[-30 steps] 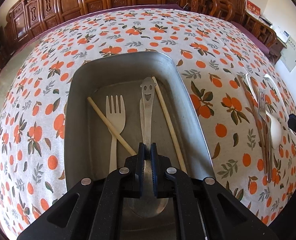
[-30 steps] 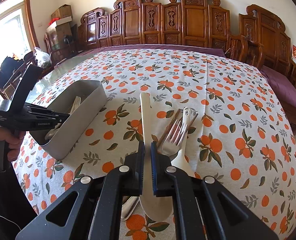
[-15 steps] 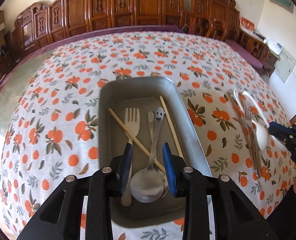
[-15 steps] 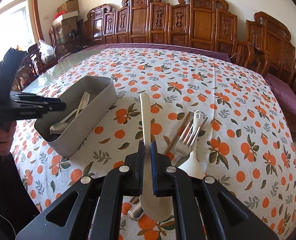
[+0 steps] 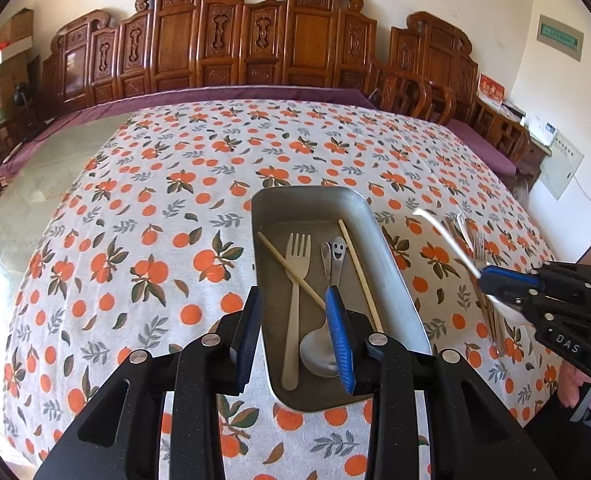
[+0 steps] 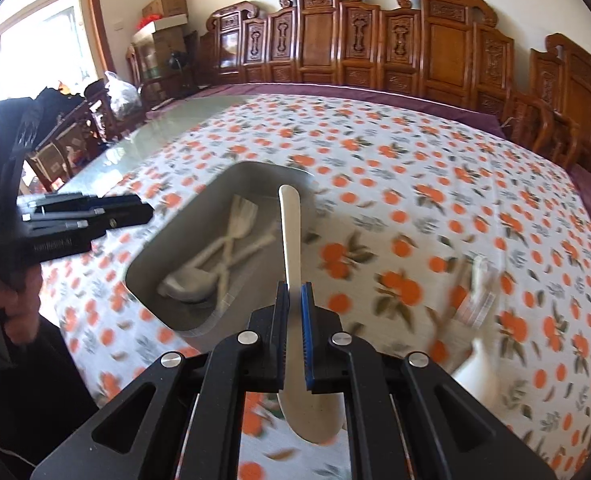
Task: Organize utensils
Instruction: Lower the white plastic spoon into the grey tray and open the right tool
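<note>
two grippers: the left gripper is hanging above the near end of the metal tray, jaws parted and holding nothing; they have just been opening. the right gripper is clamping narrow on the white spoon, handle pointing forward, bowl hanging below the pads.
tray contents: a pale fork, a smiley-handled spoon and two chopsticks are lying inside, crossing one another.
still outside: a blurred cluster of utensils is lying on the orange-print tablecloth, to the right of the tray.
risk, slip: the spoon is being pinched at its neck only; a quick swing could be twisting it in the pads.
risk, rim: the long handle is leading toward the tray; coming in low, it could be catching the near wall and nudging the tray.
risk, crowding: both grippers are nearing the same tray end, so they could be knocking together.
open room: cloth left of and beyond the tray is lying bare, giving the left gripper room to retreat.
edge: the tray's near end is sitting close to the table edge by the person.
</note>
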{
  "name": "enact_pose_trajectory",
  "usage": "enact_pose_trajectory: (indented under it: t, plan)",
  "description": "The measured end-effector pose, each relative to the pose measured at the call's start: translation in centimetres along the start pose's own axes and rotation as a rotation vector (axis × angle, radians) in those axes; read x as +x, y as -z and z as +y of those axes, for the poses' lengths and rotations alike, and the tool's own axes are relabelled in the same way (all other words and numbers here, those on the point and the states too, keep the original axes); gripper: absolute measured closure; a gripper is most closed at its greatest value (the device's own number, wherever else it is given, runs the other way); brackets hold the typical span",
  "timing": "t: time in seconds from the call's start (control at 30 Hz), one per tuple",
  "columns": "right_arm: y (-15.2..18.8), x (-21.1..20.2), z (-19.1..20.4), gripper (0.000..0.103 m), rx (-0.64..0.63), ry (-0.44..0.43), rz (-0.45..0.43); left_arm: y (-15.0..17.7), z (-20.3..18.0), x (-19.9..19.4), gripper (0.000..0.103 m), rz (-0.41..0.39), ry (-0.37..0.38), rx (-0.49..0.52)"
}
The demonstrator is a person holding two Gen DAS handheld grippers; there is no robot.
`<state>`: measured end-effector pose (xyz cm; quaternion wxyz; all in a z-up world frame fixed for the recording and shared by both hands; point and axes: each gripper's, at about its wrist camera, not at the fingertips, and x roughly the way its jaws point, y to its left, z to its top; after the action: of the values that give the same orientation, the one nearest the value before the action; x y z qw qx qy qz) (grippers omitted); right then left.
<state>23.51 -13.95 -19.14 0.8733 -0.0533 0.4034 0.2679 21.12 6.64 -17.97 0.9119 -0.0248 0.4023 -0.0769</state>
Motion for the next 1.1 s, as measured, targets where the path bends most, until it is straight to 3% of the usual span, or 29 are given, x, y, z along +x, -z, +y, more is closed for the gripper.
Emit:
enact_pose_trajectory:
  t: [0.47,0.77,1.1]
  plan:
    - [-4.9,4.9,4.4,0.095,0.063,-0.085,0.033,0.0,2.6,-1.1,0.072,-0.040,-0.018,-0.028]
    - [-5.9,9.0,6.2,0.095,0.111,-0.051,0.082,0.0,3.6,-0.9,0.072,-0.036,-0.018,-0.047]
    - [-5.8,10.9,5.9,0.095,0.159,0.065,0.091,0.1,3.7,-0.9,0.072,-0.034,-0.015,-0.053]
